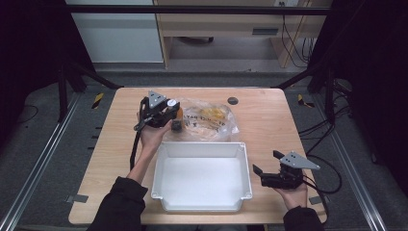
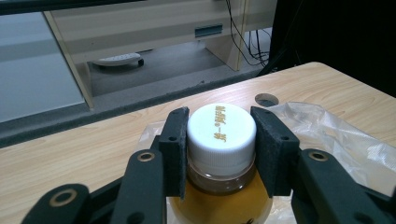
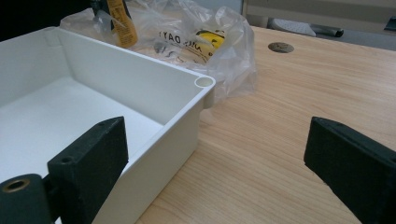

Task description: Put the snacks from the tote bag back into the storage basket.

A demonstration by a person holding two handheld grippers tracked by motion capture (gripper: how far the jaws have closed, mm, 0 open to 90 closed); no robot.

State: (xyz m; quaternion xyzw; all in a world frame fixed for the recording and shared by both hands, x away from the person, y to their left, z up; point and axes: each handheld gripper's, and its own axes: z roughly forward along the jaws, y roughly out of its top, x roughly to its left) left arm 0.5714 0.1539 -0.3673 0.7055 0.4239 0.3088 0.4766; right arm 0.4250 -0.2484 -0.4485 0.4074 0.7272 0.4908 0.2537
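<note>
Item: clear plastic bottle of amber-yellow liquid with a white ribbed screw cap (image 2: 221,128), standing at the near-left edge of a crumpled transparent plastic bag with yellow print (image 1: 211,120) on the light wood-grain counter (image 1: 269,115), behind the white rectangular plastic tub (image 1: 201,199). Left tongs (image 2: 221,140): pinching the bottle at the cap and neck, one pad on each side. Right tongs (image 3: 215,158): spread wide, holding nothing, low over the counter just beside the tub's right wall. Risks, as judged: the hold sits high on the smooth cap, so a full, heavy body below may swing or slip out on lifting; the cap could turn under the pads; bag film clinging to the bottle may drag the bag along; a drop against the tub rim could tip the tub, which looks empty and light.
</note>
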